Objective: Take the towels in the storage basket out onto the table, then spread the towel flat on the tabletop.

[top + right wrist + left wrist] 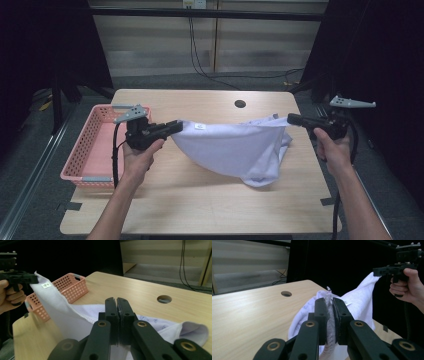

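A white towel [235, 147] hangs stretched between my two grippers above the wooden table [200, 200], its lower fold resting on the tabletop. My left gripper [176, 125] is shut on the towel's left corner; in the left gripper view the towel's edge [330, 315] is pinched between the jaws [329, 303]. My right gripper [291, 119] is shut on the right corner, and in the right gripper view the jaws [116, 302] are pressed together over the cloth [75, 322]. A small label [199, 126] shows near the left corner.
A pink perforated basket [87, 150] sits at the table's left edge. A round cable hole [240, 104] lies at the back of the table. Black curtains stand on both sides, and cables run down the far wall.
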A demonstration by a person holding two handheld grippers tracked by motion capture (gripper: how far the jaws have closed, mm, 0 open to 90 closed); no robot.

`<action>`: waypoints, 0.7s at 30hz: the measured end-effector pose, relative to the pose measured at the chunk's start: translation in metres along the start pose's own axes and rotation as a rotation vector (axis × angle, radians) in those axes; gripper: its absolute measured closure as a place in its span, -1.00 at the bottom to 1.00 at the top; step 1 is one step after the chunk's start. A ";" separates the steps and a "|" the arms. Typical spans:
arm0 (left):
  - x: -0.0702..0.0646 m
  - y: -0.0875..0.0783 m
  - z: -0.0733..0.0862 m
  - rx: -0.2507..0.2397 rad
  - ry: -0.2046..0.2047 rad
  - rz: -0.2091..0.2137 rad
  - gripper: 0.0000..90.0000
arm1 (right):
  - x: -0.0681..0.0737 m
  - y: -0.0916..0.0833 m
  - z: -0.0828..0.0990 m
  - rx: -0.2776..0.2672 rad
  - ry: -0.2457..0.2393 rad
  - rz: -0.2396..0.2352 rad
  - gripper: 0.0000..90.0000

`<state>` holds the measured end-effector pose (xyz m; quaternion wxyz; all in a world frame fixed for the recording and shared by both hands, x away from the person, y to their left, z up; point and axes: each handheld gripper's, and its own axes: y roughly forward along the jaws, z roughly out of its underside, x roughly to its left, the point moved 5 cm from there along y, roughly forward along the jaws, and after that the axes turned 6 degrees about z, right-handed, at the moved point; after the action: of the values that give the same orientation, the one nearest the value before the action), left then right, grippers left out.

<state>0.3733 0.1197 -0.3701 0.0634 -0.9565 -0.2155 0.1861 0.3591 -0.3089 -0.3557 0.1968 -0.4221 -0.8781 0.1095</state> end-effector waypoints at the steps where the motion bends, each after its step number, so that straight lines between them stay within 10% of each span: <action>1: 0.003 0.002 -0.002 0.007 0.002 -0.008 0.84 | -0.003 0.002 -0.005 0.005 0.001 0.009 0.95; 7: 0.018 0.008 -0.025 -0.021 -0.021 -0.035 0.84 | -0.007 0.008 -0.040 -0.023 -0.007 0.024 0.95; 14: -0.005 -0.006 -0.049 -0.061 0.043 -0.022 0.84 | 0.006 -0.010 -0.065 -0.081 -0.039 0.016 0.95; 21: -0.037 -0.024 -0.039 -0.053 0.092 0.011 0.84 | 0.028 -0.037 -0.045 -0.047 -0.075 -0.012 0.96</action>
<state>0.3481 0.1242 -0.3173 0.0468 -0.9665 -0.2120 0.1366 0.3370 -0.3086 -0.2953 0.1546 -0.4168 -0.8898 0.1034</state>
